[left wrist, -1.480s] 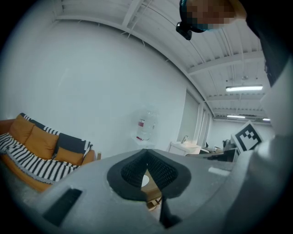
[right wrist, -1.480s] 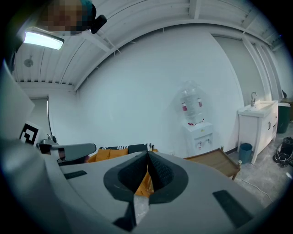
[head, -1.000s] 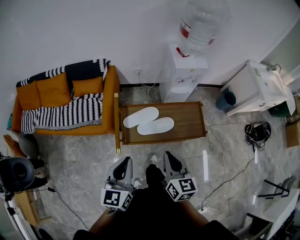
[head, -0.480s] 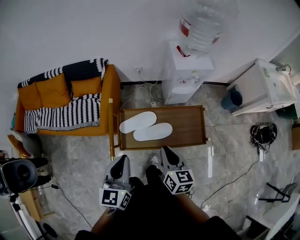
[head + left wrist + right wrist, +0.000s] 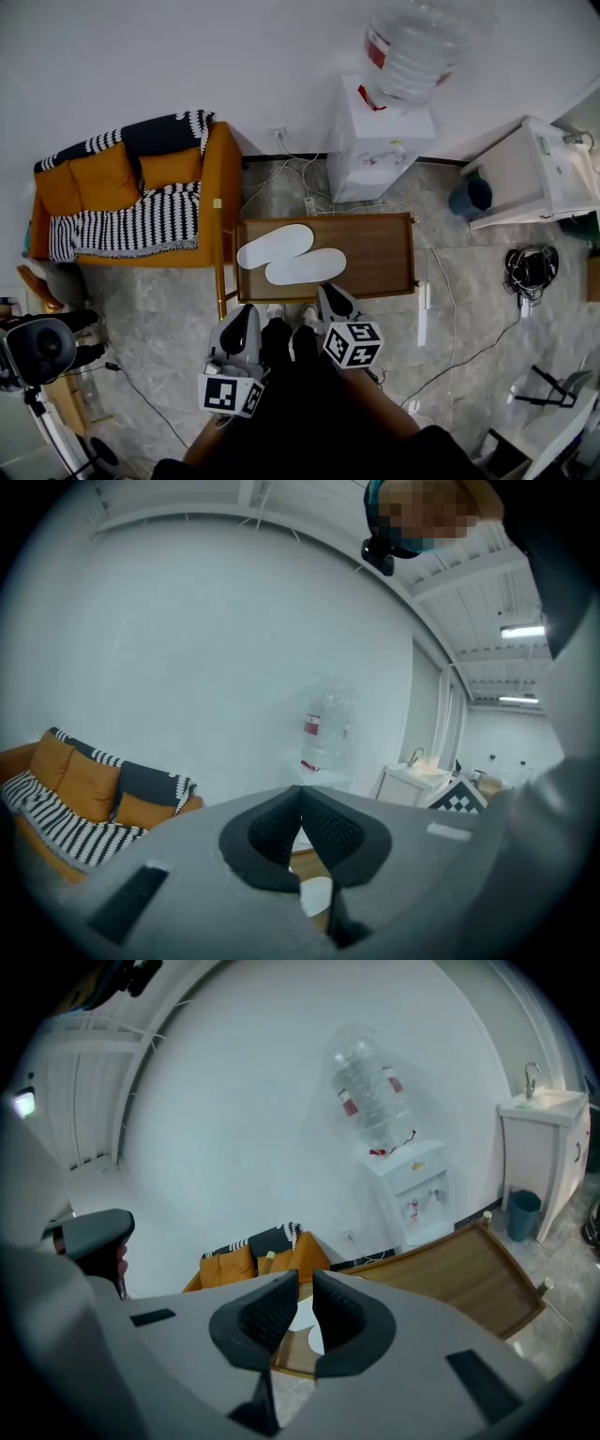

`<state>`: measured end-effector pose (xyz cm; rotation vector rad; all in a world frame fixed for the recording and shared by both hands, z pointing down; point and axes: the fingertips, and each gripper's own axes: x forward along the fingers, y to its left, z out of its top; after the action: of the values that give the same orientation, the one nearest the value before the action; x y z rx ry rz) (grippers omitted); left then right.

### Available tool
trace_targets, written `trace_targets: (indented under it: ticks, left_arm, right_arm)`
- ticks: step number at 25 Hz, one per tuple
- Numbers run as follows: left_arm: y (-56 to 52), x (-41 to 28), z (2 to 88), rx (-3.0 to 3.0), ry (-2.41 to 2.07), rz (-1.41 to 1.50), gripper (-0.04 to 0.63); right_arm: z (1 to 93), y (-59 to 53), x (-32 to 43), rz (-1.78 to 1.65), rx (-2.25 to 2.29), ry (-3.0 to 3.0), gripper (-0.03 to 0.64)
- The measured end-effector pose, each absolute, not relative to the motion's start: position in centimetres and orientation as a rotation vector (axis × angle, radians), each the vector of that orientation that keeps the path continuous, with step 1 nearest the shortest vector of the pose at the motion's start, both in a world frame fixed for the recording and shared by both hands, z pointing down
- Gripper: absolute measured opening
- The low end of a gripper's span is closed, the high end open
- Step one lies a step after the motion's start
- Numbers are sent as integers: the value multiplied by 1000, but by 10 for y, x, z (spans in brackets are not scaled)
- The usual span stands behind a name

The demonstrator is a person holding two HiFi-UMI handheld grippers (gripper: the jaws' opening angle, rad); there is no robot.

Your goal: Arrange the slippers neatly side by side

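Grey marble floor (image 5: 159, 300) runs between an orange sofa with a striped blanket (image 5: 122, 202) and a white water dispenser (image 5: 384, 150); before the person stands a low brown wooden counter (image 5: 375, 253). On its left half lie two flat slippers, the farther white slipper (image 5: 275, 245) and the nearer white slipper (image 5: 306, 266). They touch along their sides but are staggered: the nearer one is shifted to the right, the farther one a little tilted. The left gripper (image 5: 246, 317) and the right gripper (image 5: 330, 295) hang near the person's body, short of the counter, each with jaws closed together on nothing. I judge the approach is the step in hand. To do it well, open one gripper before lowering, take the nearer slipper by its thin edge, slide it left until the ends are level, then turn the farther one parallel
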<state>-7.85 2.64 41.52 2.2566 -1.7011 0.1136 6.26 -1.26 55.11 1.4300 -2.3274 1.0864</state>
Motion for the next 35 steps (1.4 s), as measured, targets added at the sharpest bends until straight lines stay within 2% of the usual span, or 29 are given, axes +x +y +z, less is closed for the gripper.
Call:
trace_targets:
  ticks: [11, 12, 15, 25, 35]
  left_arm:
    - [-27, -95, 428, 2297, -1597, 108, 12]
    - [-31, -97, 429, 2299, -1587, 108, 12]
    - [-40, -102, 435, 2302, -1555, 115, 12]
    - [-60, -109, 451, 2284, -1509, 114, 12]
    - [-63, -131, 465, 2240, -1529, 137, 12]
  right_arm:
    - [636, -43, 51, 1388, 1525, -2044, 18]
    - [645, -45, 50, 1432, 1536, -2015, 27]
    - [675, -49, 51, 1579, 1569, -1899, 111]
    - [753, -50, 46, 1867, 1598, -1572, 152]
    - [796, -54, 44, 1978, 1666, -1390, 170]
